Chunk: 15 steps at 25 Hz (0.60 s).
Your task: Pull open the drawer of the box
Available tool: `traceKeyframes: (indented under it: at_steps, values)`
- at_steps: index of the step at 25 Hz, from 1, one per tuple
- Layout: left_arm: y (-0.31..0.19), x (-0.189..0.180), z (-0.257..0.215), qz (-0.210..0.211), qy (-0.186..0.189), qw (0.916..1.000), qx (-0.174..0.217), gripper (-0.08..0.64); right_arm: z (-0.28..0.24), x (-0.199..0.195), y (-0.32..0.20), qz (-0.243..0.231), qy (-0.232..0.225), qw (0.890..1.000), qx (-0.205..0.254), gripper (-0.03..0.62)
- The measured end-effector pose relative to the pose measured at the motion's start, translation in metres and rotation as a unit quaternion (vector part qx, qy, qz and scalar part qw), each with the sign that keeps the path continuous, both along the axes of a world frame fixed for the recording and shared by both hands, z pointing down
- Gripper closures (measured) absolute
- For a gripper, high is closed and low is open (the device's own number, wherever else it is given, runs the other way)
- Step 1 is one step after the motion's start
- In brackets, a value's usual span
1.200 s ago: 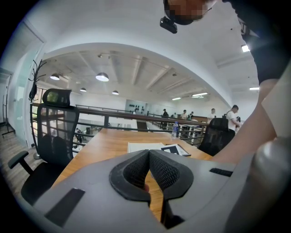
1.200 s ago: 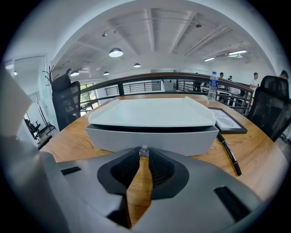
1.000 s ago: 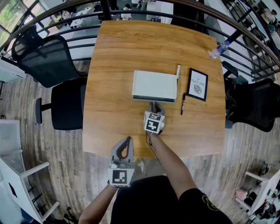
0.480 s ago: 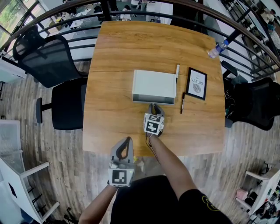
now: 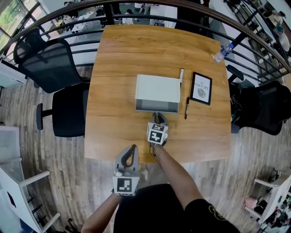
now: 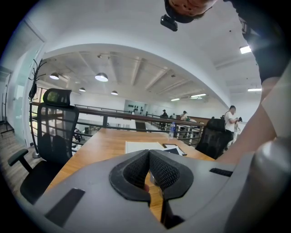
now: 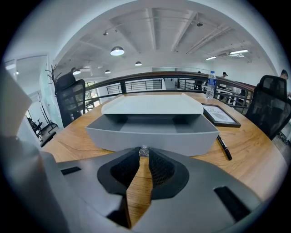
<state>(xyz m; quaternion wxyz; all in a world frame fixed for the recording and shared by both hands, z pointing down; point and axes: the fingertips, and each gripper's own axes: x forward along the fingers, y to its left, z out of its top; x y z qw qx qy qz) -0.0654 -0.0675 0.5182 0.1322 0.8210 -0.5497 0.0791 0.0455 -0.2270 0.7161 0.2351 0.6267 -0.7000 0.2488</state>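
A flat grey box [image 5: 158, 89] [image 7: 152, 105] lies on the wooden table [image 5: 122, 54]. Its drawer [image 5: 157, 107] [image 7: 150, 132] stands pulled out toward me, and its inside looks bare. At the drawer's front, my right gripper [image 5: 157, 116] [image 7: 143, 152] is shut on the small silver knob [image 7: 144, 151]. My left gripper [image 5: 132, 149] [image 6: 148, 157] hangs below the table's near edge, away from the box, jaws closed with nothing between them.
Right of the box lie a white pen [image 5: 181, 75], a dark pen [image 5: 186, 108] [image 7: 223, 147] and a framed picture [image 5: 201, 88] [image 7: 221, 114]. A plastic bottle [image 5: 222, 52] stands at the far right corner. Black office chairs [image 5: 43, 61] stand left and right. A railing [image 5: 136, 9] runs behind.
My right gripper has drawn back toward me with the knob, and the drawer has slid farther out of the box. The left gripper has stayed where it was.
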Motion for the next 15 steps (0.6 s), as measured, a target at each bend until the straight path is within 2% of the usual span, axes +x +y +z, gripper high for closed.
traceKeyframes:
  at_steps: [15]
  values:
    - [0.005,-0.002,-0.003,0.009,0.002,0.9999,0.01,0.543,0.001,-0.001,0.021,-0.001,-0.003,1.0,-0.008,0.534]
